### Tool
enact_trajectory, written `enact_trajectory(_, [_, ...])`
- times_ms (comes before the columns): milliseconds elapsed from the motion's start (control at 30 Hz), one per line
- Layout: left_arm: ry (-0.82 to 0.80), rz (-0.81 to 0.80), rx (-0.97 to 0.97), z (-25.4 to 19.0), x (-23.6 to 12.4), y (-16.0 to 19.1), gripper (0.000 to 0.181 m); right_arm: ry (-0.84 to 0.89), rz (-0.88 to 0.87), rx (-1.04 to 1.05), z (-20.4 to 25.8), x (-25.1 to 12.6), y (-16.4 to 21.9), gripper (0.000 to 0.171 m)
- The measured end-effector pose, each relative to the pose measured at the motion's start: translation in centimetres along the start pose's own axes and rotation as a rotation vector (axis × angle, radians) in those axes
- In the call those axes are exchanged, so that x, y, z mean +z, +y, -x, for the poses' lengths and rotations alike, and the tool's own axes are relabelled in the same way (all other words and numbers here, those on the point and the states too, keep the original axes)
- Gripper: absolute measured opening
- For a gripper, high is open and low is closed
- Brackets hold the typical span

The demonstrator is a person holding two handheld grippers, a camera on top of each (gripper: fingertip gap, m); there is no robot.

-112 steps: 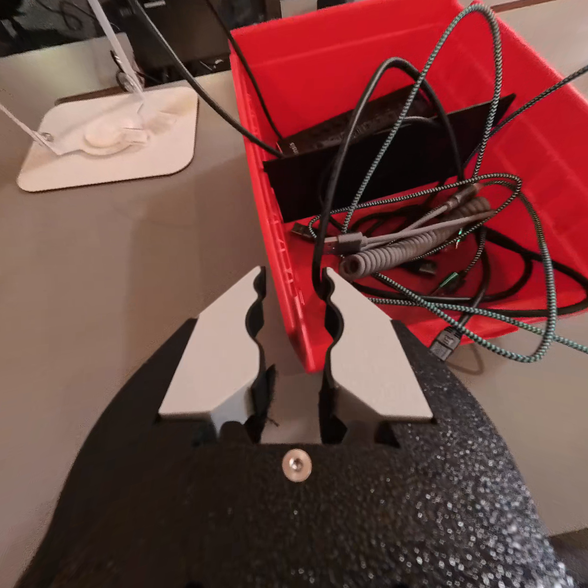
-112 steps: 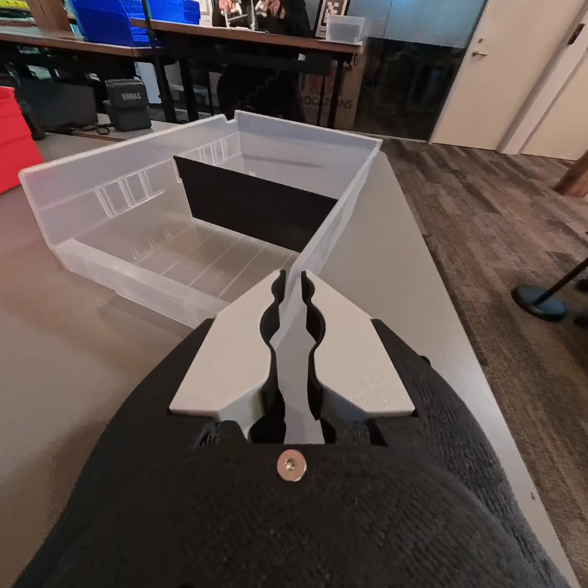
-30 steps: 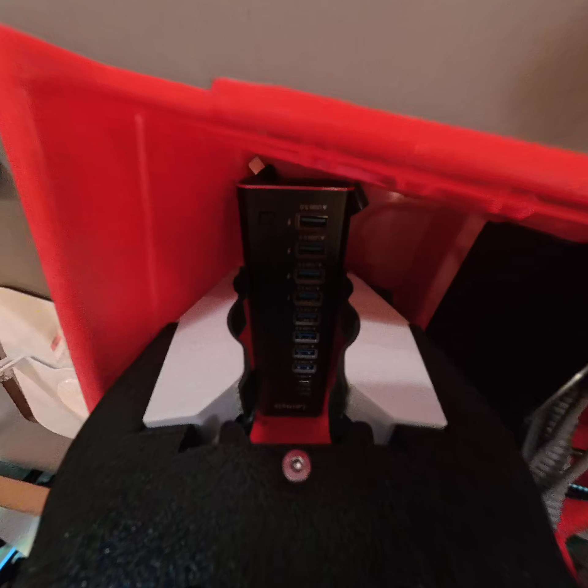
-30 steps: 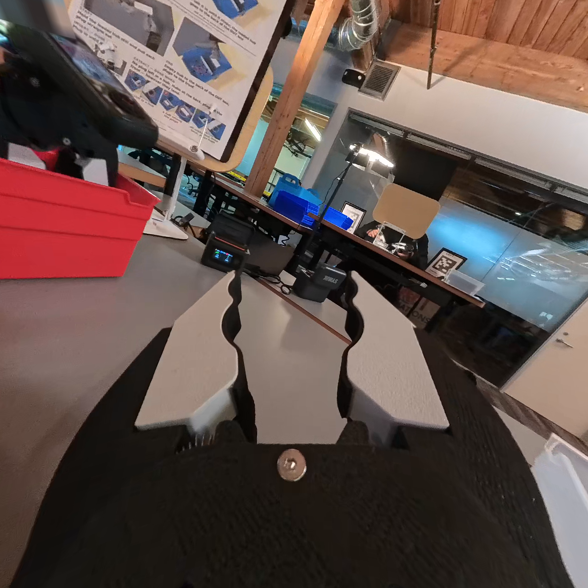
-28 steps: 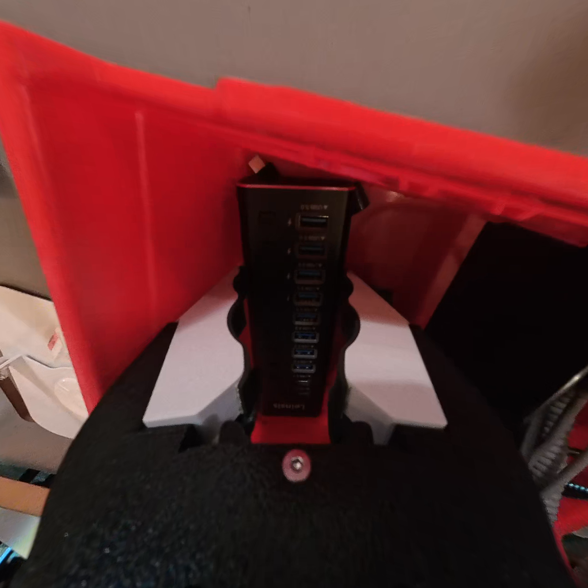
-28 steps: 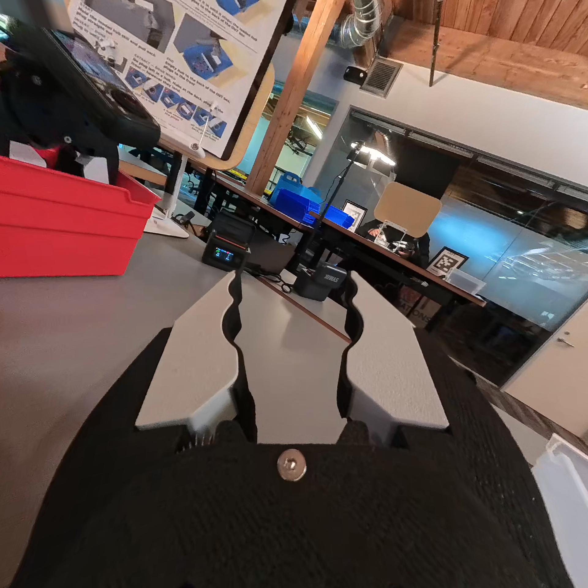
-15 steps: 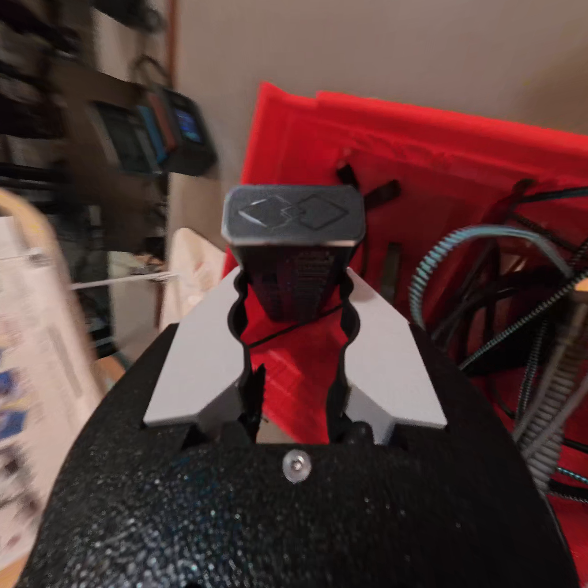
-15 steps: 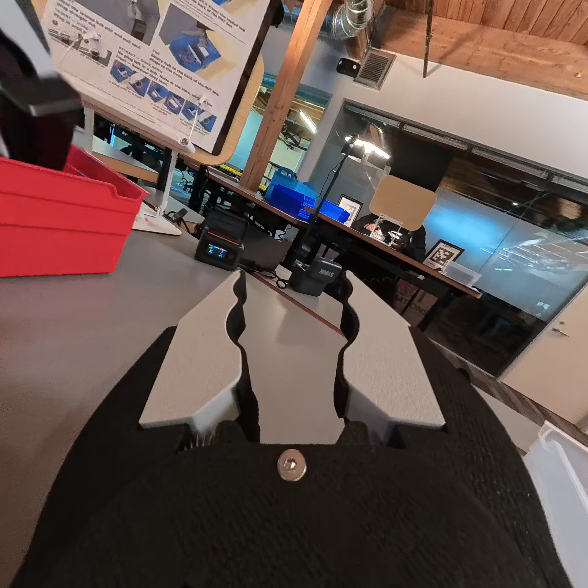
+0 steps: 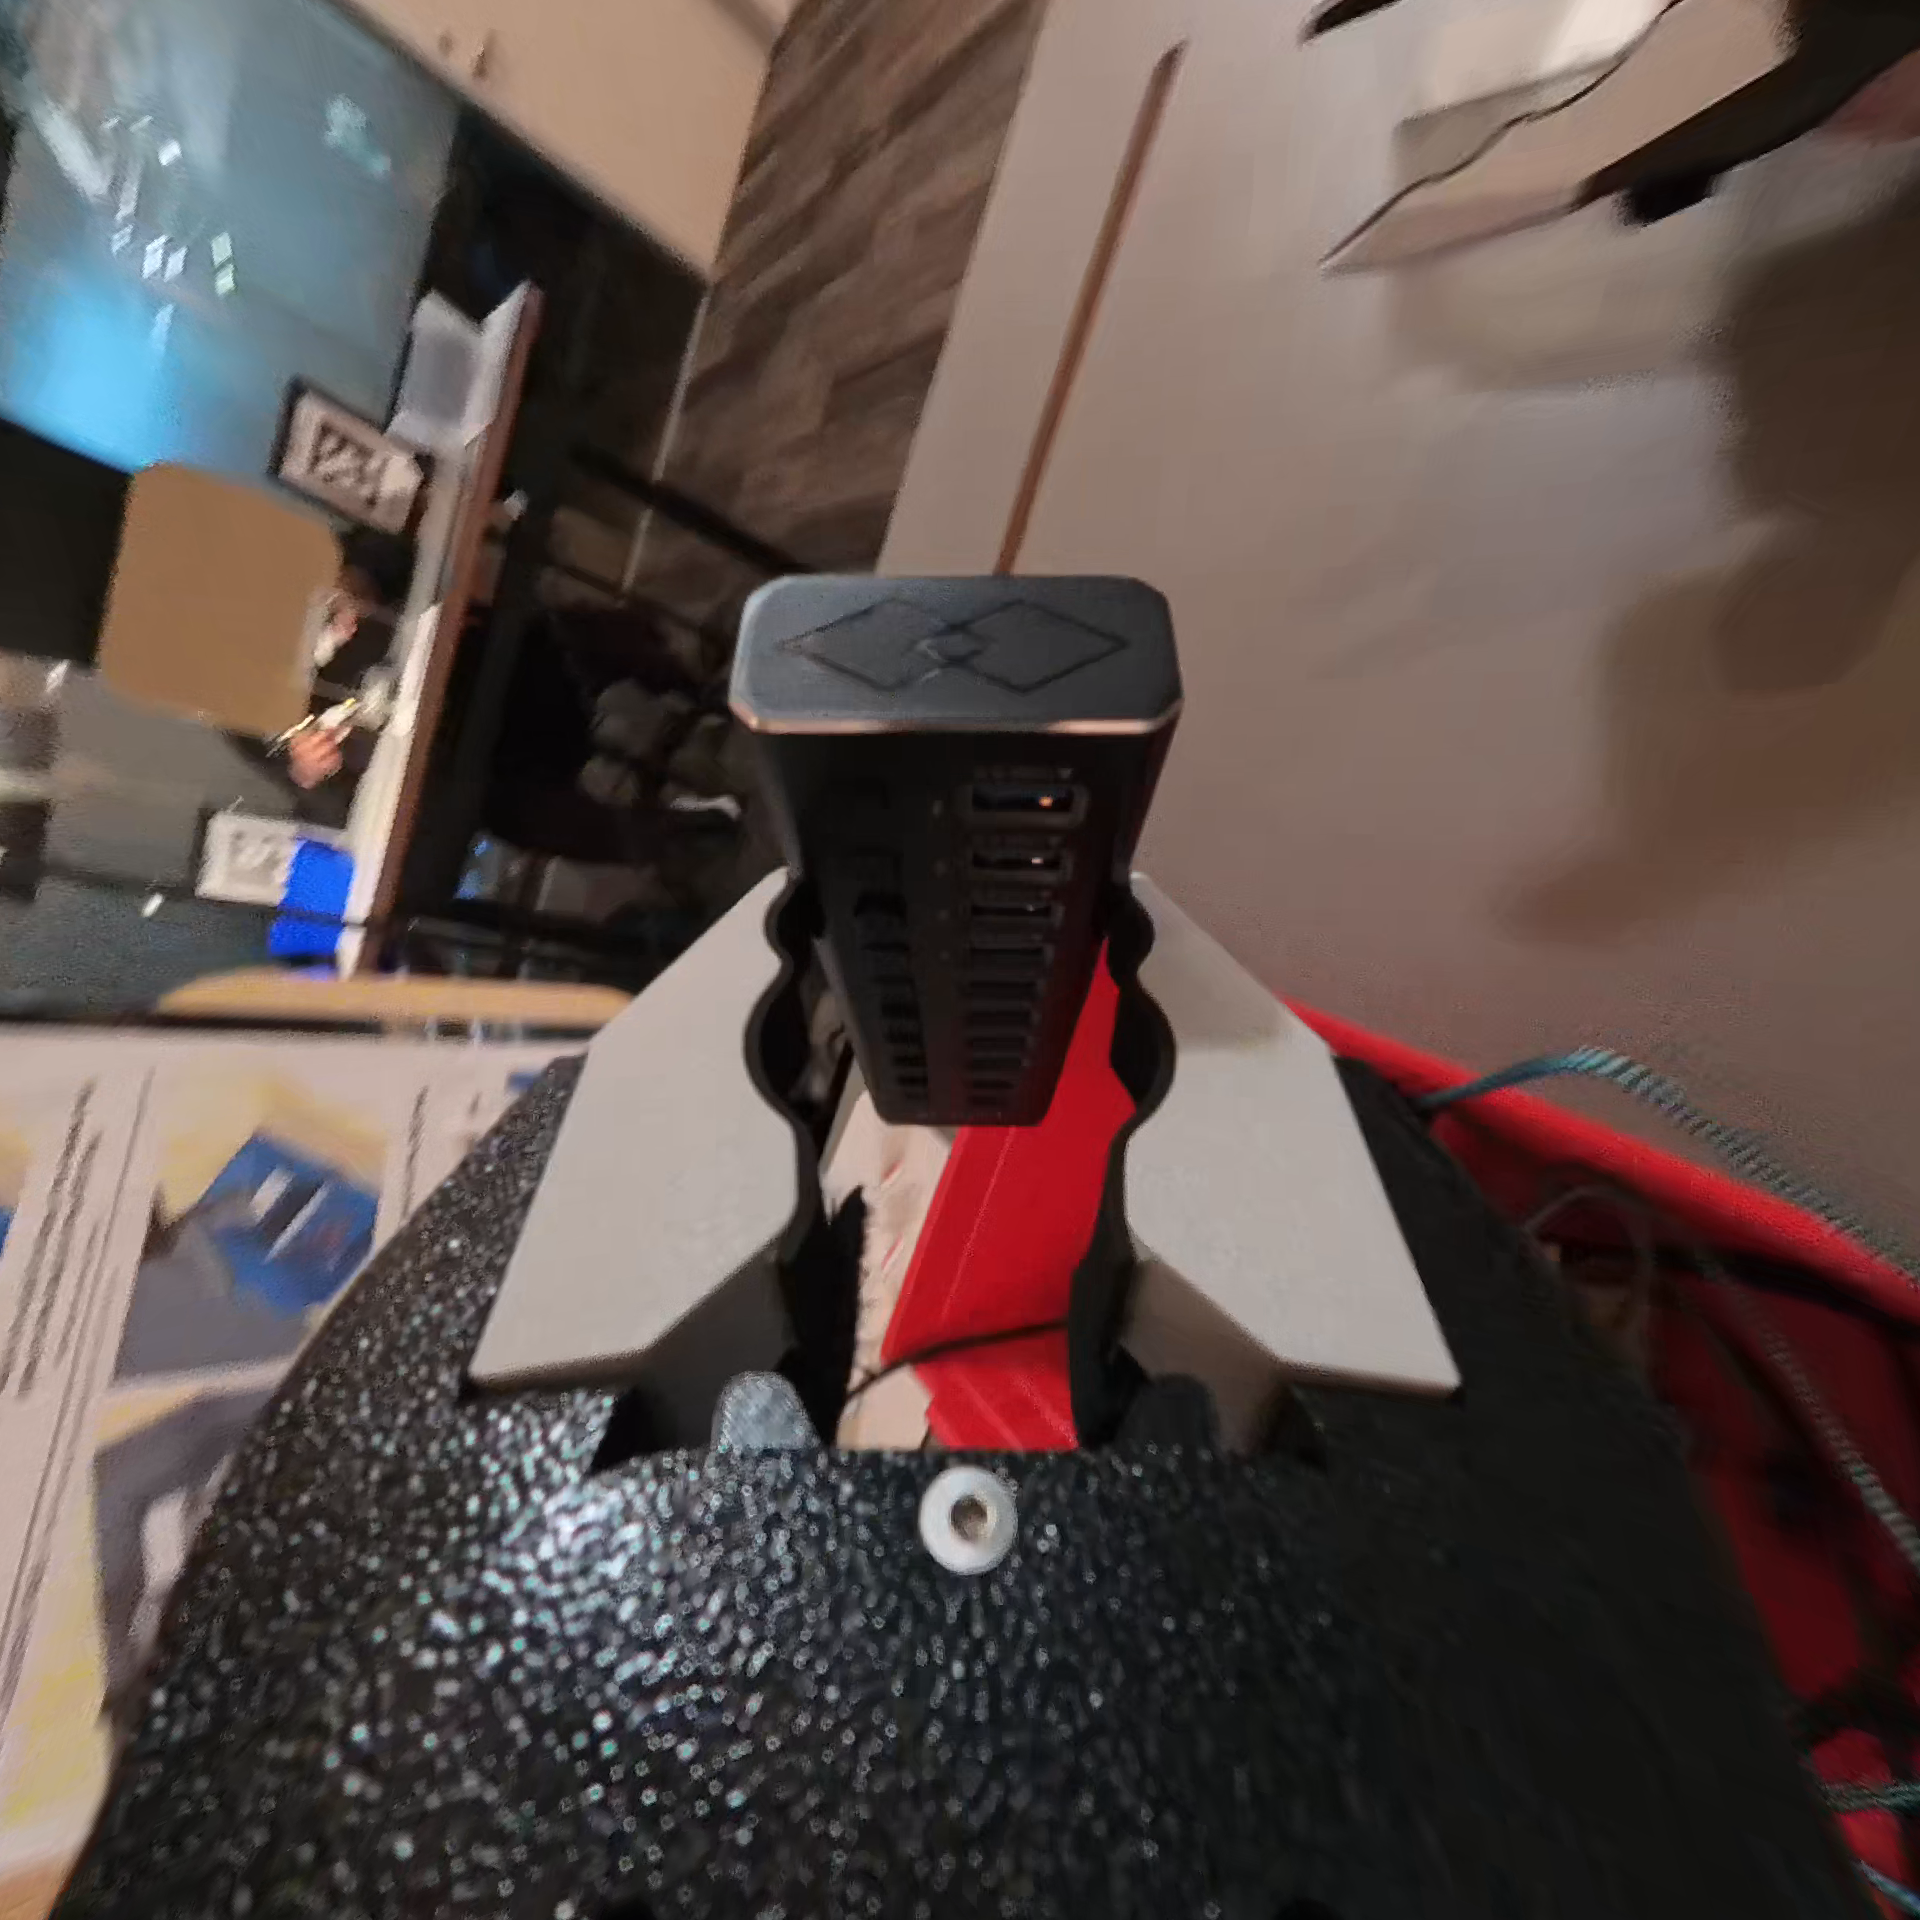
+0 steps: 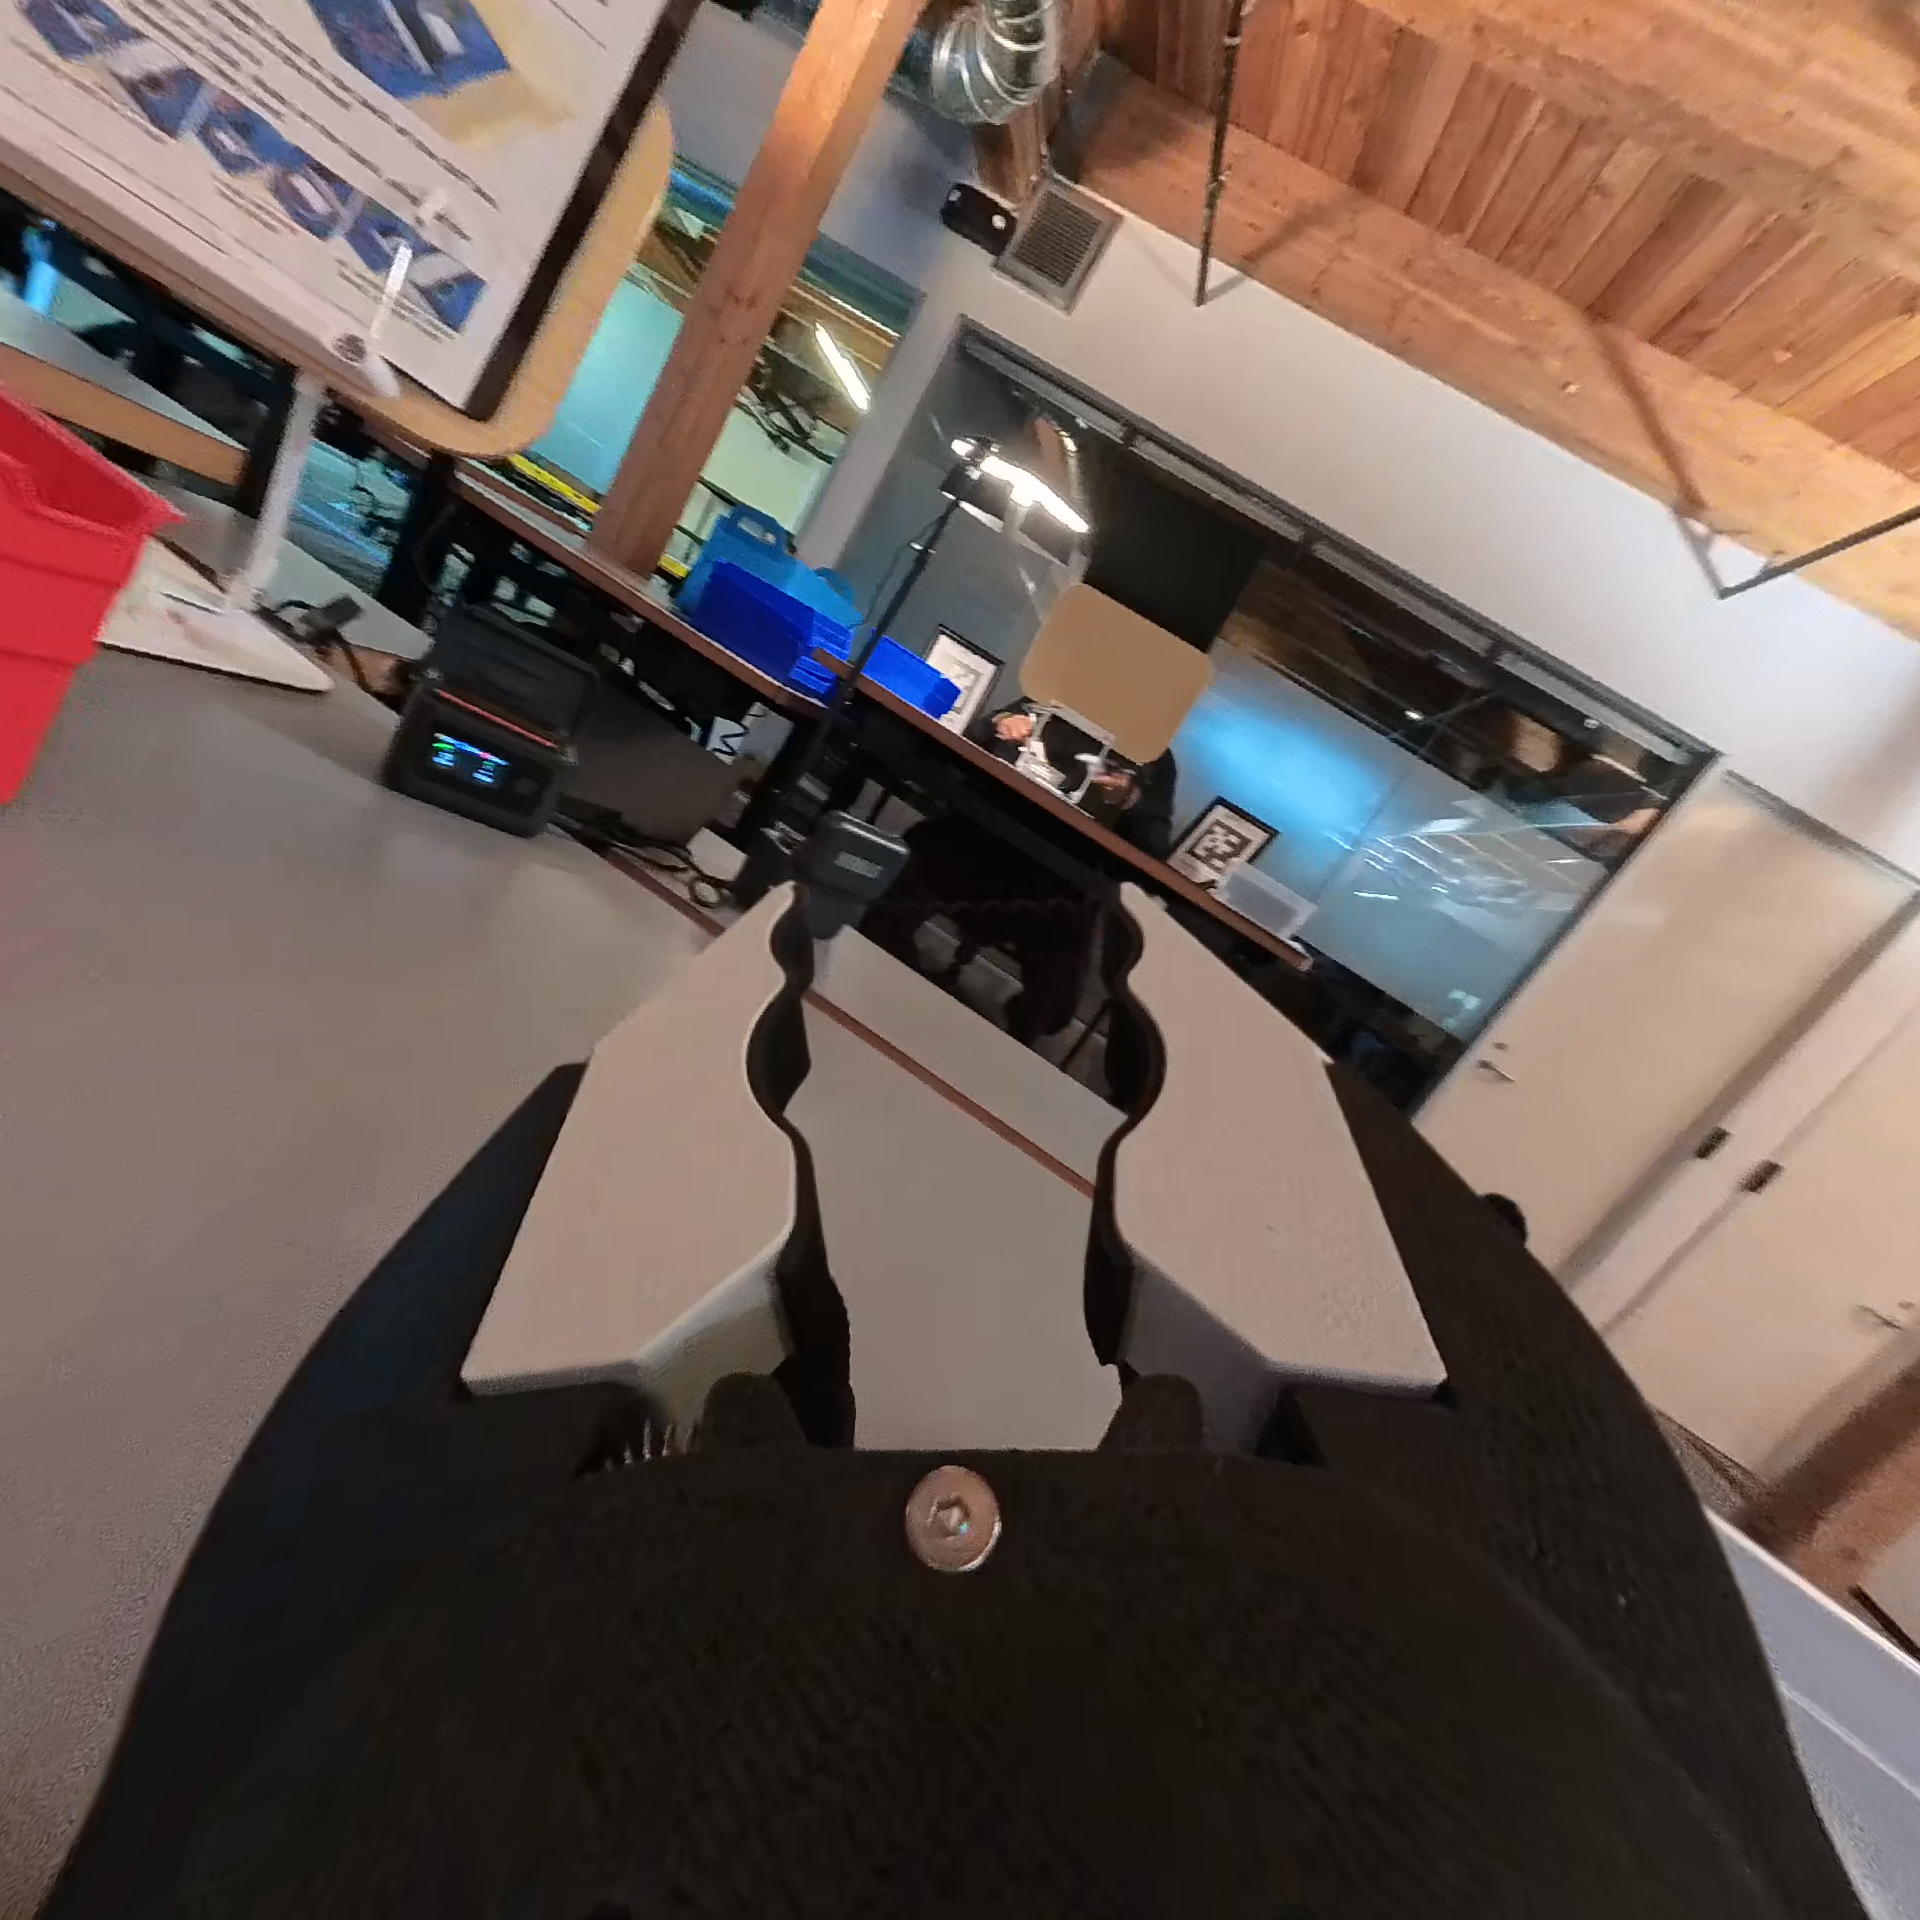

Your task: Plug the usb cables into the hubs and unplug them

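Hub: a black USB hub stands end-on between the two grey fingers of the left gripper, its flat end cap pointing away from the camera and a column of ports running down the face on show.
Where the hub is: lifted above the red bin, with the grey desk behind it; it touches nothing but the fingers.
Left jaws: clamped on the sides of the hub near its far end.
Cables: a teal-and-black braided cable crosses the bin's rim at the right, and more dark cables lie blurred inside the bin; none can be seen plugged into the hub.
Red bin: its wall shows under the hub and runs off to the right; in the right wrist view one corner sits at the far left of the desk.
Right gripper: the right gripper hangs over bare desk, well apart from the bin.
Right jaws: apart, with nothing between them.
Surroundings: a dark box with a small lit screen sits at the desk's far edge; a printed board on a white stand rises at far left; blue bins rest on a farther table, where a person is seated.
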State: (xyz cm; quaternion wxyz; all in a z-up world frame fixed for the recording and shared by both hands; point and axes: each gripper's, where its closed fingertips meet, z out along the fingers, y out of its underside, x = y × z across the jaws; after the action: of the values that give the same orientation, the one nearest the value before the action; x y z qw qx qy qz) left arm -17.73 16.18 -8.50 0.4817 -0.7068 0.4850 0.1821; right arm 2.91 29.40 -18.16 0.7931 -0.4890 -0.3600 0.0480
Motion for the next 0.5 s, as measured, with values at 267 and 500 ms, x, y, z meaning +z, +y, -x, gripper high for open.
enact_trajectory(267, [0.279, -0.020, 0.189, -8.5, 6.1, -7.2, 0.056, 0.094, 0.005, 0.018, -3.5, -0.9, 0.6, 0.054])
enact_trajectory(500, [0.483, 0.173, 0.307, -13.1, 13.7, -5.0, 0.056, 0.157, -0.071, 0.005, -4.9, -1.6, -0.9, 0.044])
